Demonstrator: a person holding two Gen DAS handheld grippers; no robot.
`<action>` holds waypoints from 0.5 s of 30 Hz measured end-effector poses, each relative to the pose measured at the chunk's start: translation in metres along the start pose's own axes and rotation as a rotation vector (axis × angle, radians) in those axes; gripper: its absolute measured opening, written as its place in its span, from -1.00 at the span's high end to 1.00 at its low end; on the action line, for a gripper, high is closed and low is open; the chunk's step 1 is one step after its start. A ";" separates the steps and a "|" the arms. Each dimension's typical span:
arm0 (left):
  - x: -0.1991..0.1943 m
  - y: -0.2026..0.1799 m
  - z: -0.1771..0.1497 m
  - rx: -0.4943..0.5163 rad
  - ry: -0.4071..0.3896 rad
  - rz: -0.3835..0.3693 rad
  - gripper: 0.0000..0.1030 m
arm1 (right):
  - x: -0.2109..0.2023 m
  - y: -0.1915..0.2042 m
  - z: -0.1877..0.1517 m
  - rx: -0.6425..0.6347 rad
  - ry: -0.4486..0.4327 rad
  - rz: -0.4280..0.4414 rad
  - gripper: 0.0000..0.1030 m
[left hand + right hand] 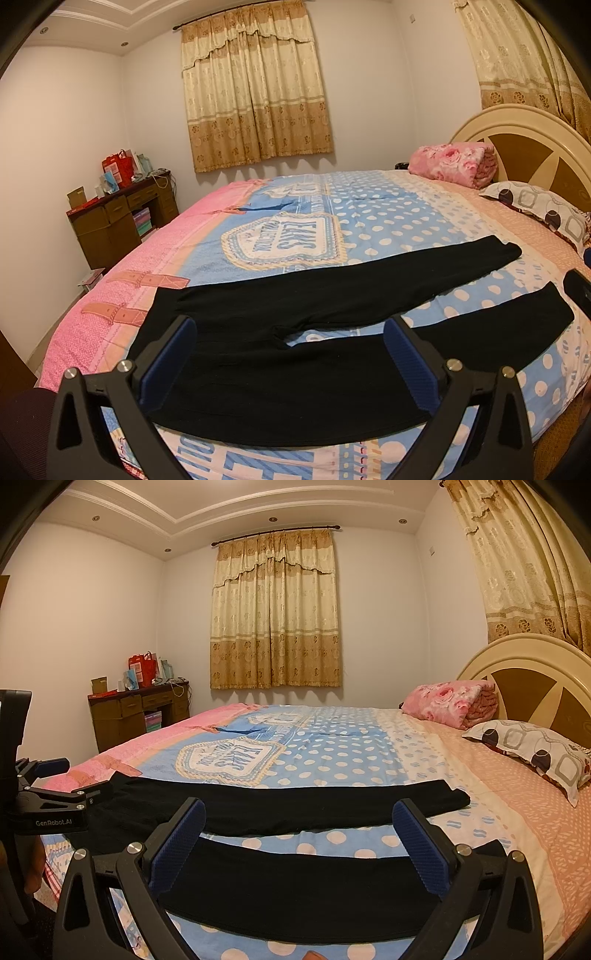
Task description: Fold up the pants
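Two pants (pixel 295 343) legs pointing headboardward

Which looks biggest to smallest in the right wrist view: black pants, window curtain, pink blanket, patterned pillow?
1. Black pants, though nearness to the camera inflates them.
2. Window curtain.
3. Patterned pillow and pink blanket: too alike to rank.

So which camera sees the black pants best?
The left wrist view: the black pants show whole there, waist and both legs spread apart. The right wrist view sits lower, so the pants look like two flat strips.
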State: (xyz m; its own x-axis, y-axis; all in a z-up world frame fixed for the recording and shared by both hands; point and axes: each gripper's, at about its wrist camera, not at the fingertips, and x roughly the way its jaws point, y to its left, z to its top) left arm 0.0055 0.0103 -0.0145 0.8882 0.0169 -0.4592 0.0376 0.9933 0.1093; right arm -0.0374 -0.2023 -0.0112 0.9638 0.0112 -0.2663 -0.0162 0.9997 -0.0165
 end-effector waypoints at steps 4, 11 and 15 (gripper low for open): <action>-0.001 -0.001 0.001 -0.001 -0.001 0.001 -1.00 | 0.000 0.000 -0.001 -0.001 0.005 0.001 -0.98; 0.000 0.000 0.001 0.001 0.003 -0.002 -1.00 | 0.001 0.000 -0.002 -0.003 0.008 0.000 -0.98; 0.002 0.003 -0.003 0.001 0.005 -0.001 -1.00 | 0.001 -0.001 -0.005 -0.004 0.019 -0.003 -0.98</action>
State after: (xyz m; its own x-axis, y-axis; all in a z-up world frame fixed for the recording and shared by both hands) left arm 0.0061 0.0136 -0.0182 0.8858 0.0161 -0.4638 0.0395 0.9932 0.1097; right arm -0.0375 -0.2033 -0.0167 0.9587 0.0082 -0.2842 -0.0147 0.9997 -0.0210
